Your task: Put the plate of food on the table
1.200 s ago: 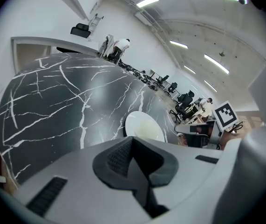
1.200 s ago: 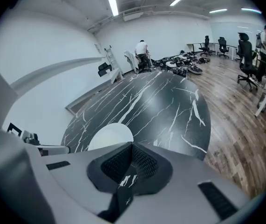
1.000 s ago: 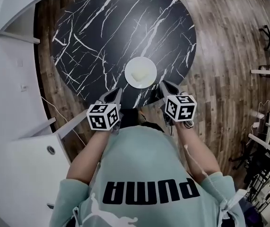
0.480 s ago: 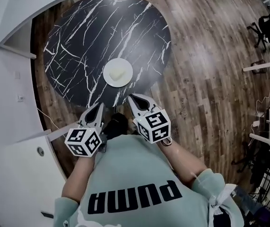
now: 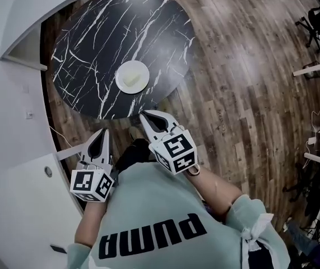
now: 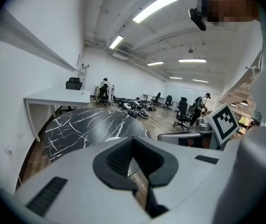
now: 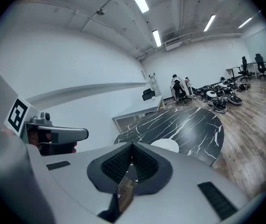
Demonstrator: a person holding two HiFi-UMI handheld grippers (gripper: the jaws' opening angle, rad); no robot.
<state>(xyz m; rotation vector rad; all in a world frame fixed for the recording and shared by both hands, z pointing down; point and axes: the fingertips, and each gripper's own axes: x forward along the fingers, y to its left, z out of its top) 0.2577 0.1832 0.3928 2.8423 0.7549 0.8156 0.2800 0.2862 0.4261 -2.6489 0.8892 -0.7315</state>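
A white plate with a pale lump of food sits near the front edge of the round black marble table. Both grippers are off the table, over the wooden floor in front of my chest. My left gripper is shut and holds nothing; it points at the table's rim. My right gripper is likewise shut and holds nothing, a short way back from the plate. The right gripper view shows the plate just past its closed jaws, resting on the table. In the left gripper view the table lies ahead.
A white cabinet and a white wall shelf stand to the left. Wooden floor spreads to the right, with office chairs at the far edge. A white desk stands behind the table, and people are far off.
Both grippers have drawn back from the plate and off the table toward my body. The plate stays put on the table, now farther from the jaws.
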